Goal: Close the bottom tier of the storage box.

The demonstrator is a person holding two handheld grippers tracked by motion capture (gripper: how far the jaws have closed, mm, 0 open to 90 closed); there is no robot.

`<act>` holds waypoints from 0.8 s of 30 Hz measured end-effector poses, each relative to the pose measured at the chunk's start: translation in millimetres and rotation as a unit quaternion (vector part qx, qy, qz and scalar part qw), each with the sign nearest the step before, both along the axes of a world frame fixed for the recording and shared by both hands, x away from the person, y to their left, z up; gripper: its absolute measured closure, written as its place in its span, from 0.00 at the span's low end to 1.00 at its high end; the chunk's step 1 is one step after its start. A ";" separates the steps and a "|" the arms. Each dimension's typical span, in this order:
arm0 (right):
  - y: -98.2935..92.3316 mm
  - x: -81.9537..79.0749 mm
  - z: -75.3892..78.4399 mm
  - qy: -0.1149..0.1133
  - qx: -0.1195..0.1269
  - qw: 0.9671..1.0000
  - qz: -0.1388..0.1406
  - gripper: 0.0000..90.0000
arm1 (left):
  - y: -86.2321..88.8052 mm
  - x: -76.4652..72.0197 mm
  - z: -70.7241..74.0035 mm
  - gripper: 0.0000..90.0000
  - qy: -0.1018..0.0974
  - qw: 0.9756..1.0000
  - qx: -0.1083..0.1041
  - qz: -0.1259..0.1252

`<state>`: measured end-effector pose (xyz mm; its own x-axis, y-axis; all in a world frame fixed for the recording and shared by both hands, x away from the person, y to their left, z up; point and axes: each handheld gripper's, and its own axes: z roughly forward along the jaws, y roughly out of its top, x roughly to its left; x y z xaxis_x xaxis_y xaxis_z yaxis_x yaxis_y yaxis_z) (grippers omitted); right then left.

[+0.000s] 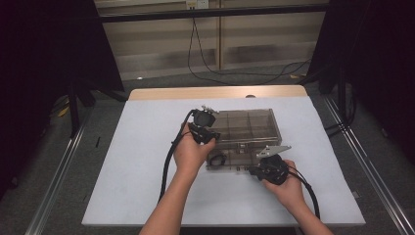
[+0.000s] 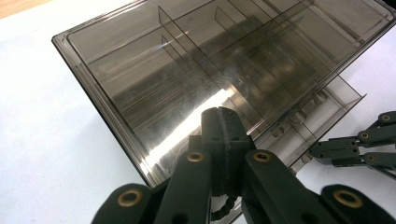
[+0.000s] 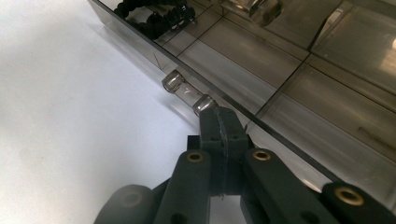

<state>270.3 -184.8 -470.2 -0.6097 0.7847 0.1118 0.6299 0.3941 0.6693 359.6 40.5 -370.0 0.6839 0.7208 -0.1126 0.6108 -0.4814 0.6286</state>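
A: Left gripper (image 2: 223, 140), jaws pressed together, resting on the lifted lid (image 2: 196, 74) of the smoky organiser box (image 1: 244, 134). Right gripper (image 3: 222, 135), also closed, nosing the front latches (image 3: 189, 95).

B: Mid-surface (image 1: 147, 147), lid half raised. Probably mid-closing; next, lowering the lid squarely, then pressing until latched.

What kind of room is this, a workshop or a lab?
Most likely a lab set up for recording handwork: dark curtains flank a white-covered table, cables trail over the floor, and a person holds cabled grippers over a clear compartment box.
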 end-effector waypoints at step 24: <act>0.1 2.7 -0.1 -0.003 -0.002 1.000 -0.003 1.00 | 0.9 -0.4 -0.7 1.00 0.002 1.000 -0.006 0.007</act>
